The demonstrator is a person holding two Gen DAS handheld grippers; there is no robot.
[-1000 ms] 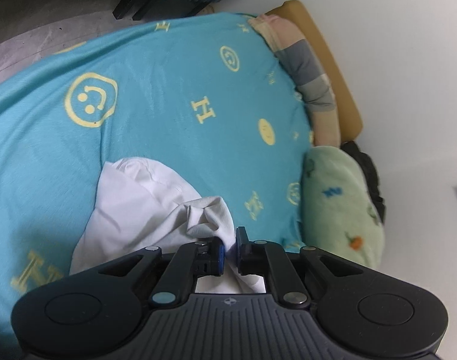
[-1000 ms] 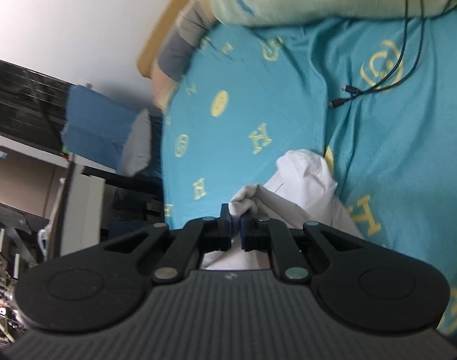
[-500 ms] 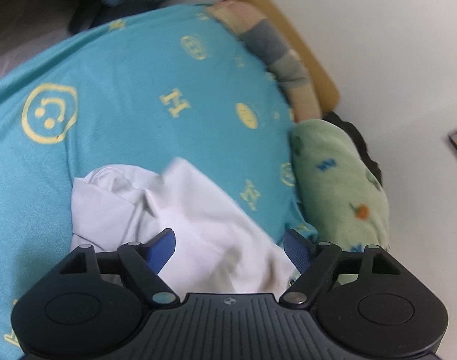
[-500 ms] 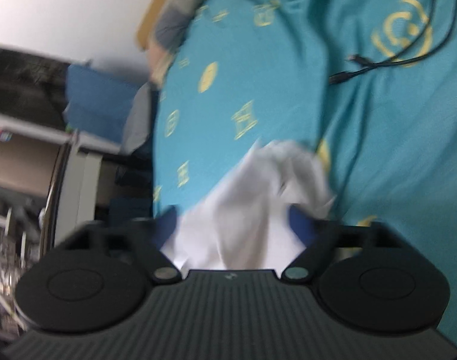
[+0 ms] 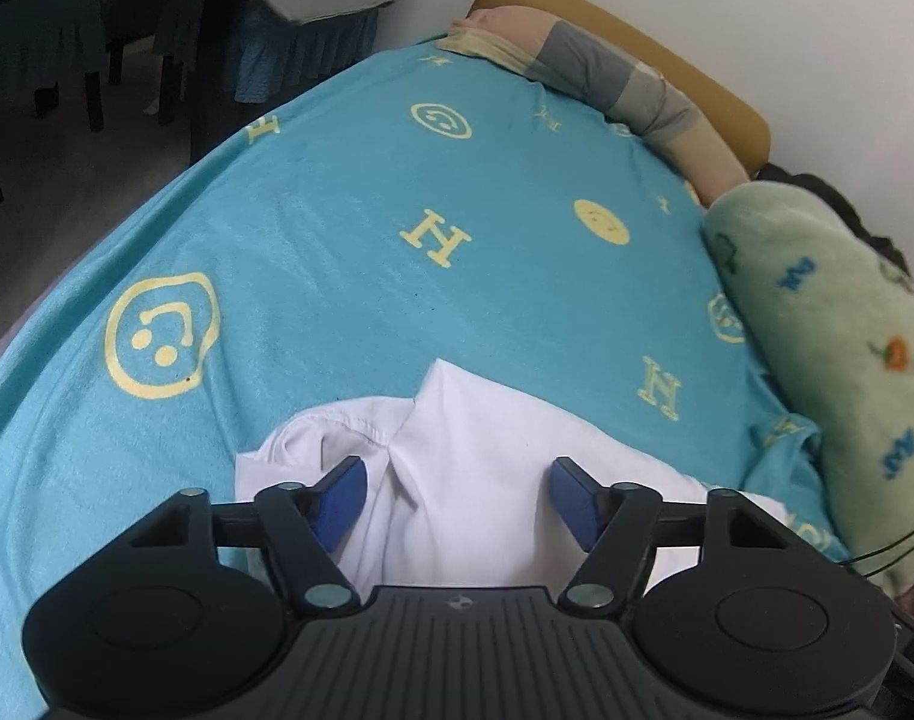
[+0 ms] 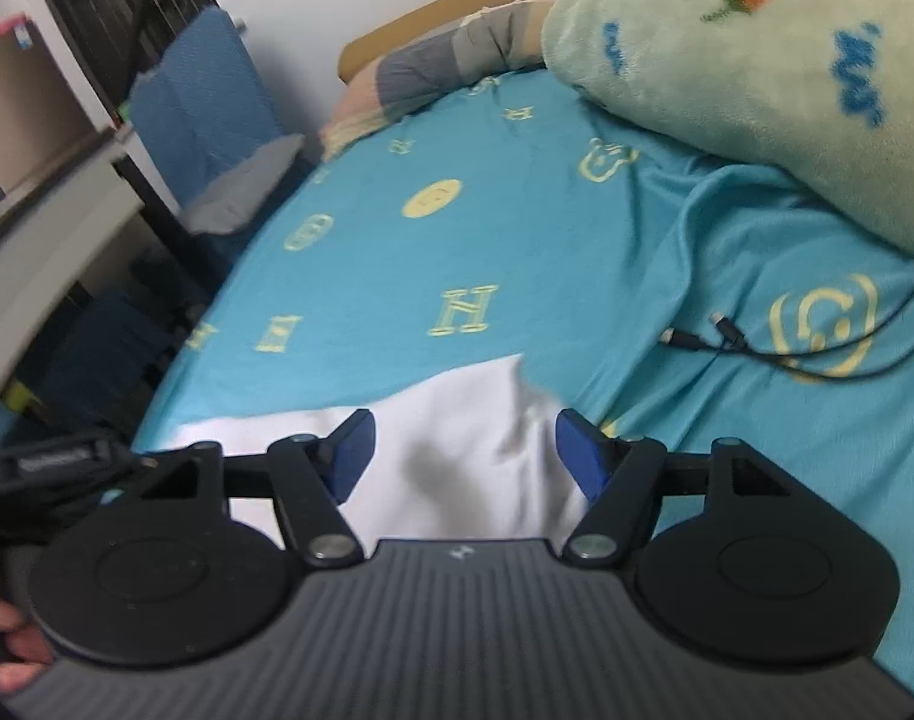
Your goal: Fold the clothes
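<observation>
Both grippers, left (image 5: 457, 495) and right (image 6: 460, 450), gaped empty over the shirt (image 5: 493, 480) (white) on the bed (image 5: 336, 252).

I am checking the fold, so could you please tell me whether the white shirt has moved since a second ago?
Yes. The white cotton shirt, bunched before, now lies spread flatter on the turquoise patterned bedsheet, released.
</observation>
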